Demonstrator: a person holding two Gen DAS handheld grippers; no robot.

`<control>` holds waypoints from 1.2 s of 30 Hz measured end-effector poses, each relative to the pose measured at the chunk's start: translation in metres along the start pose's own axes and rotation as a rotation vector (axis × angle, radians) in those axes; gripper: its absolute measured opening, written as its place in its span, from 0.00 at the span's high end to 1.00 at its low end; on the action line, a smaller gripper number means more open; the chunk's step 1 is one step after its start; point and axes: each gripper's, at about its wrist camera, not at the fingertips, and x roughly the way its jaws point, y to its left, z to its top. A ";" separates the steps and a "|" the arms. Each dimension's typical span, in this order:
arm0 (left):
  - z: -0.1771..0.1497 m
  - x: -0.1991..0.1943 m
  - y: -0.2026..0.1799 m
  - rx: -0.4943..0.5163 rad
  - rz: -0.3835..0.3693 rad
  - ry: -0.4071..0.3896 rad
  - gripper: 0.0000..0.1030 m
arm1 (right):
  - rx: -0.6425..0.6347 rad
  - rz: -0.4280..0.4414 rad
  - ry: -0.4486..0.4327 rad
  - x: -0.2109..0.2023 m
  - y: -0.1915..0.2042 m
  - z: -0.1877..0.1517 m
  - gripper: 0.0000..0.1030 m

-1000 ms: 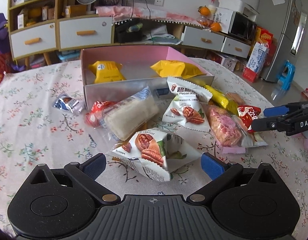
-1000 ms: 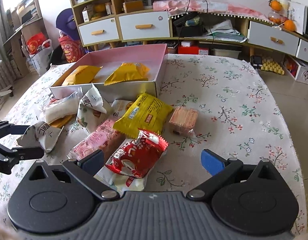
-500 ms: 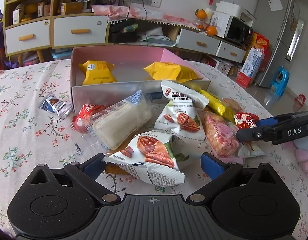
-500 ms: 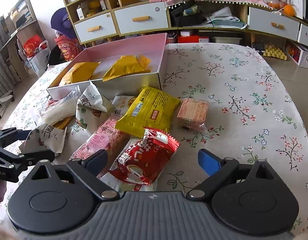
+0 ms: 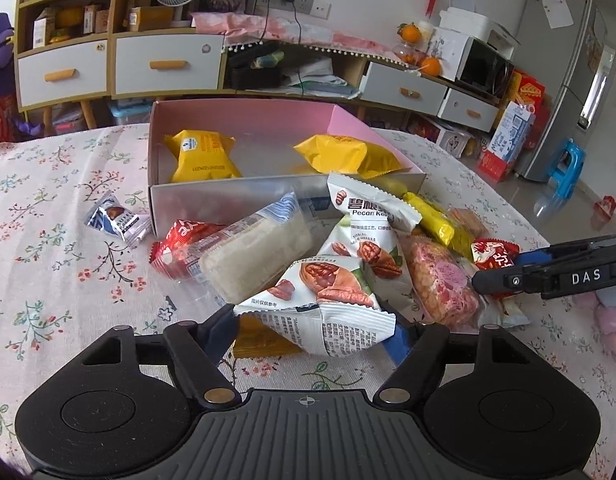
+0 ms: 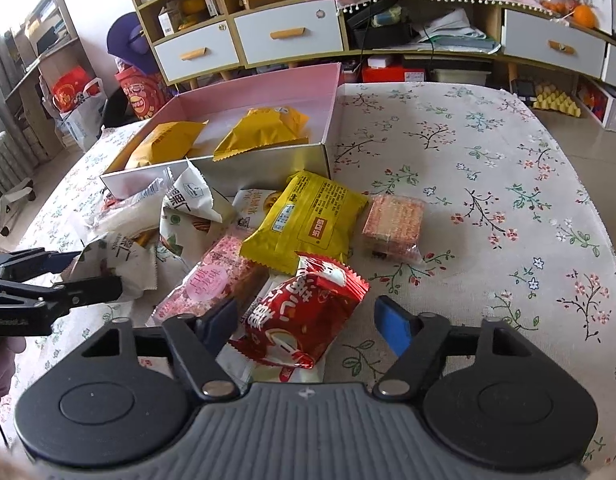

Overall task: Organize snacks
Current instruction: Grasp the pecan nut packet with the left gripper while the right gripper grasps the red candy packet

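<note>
A pink box [image 5: 211,196] [image 6: 267,160] holds two yellow snack packs [image 5: 203,156]. Loose snacks lie piled in front of it. My left gripper [image 5: 314,334] has its fingers pressed against both sides of a white pecan pack [image 5: 328,300], which also shows in the right wrist view [image 6: 115,268]. My right gripper [image 6: 308,324] is open around a red snack pack [image 6: 303,320]; its left finger is at the pack's edge and the right finger stands apart. The red pack also shows in the left wrist view [image 5: 494,254].
On the floral tablecloth [image 6: 488,184] lie a second pecan pack [image 5: 368,232], a clear-wrapped white cake [image 5: 255,252], a pink pastry [image 6: 211,284], a yellow pack [image 6: 308,220], a wafer block [image 6: 394,224] and a small blue candy [image 5: 115,220]. Cabinets stand behind.
My left gripper moved forward and closed onto the nearest pecan pack. My right gripper moved closer around the red pack, its fingers somewhat narrower than before.
</note>
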 end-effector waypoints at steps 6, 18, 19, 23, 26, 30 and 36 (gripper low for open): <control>0.002 0.000 -0.006 0.020 0.000 0.013 0.74 | 0.039 0.006 0.000 -0.003 -0.006 0.004 0.53; 0.006 -0.003 -0.014 -0.045 -0.005 -0.030 0.18 | 0.013 -0.042 -0.009 -0.004 -0.006 0.007 0.55; 0.007 -0.003 -0.017 -0.052 -0.007 -0.036 0.15 | 0.010 -0.040 -0.010 -0.005 -0.005 0.008 0.55; 0.014 0.002 -0.028 -0.091 0.026 -0.043 0.12 | -0.003 -0.037 -0.019 -0.006 -0.001 0.010 0.55; 0.019 0.007 -0.028 -0.160 0.069 -0.038 0.12 | -0.006 -0.035 -0.023 -0.006 0.000 0.011 0.55; 0.024 0.013 -0.020 -0.283 0.131 -0.021 0.14 | -0.010 -0.037 -0.021 -0.005 0.002 0.013 0.55; 0.025 0.019 -0.018 -0.359 0.174 0.029 0.40 | -0.019 -0.031 -0.028 -0.006 0.006 0.016 0.55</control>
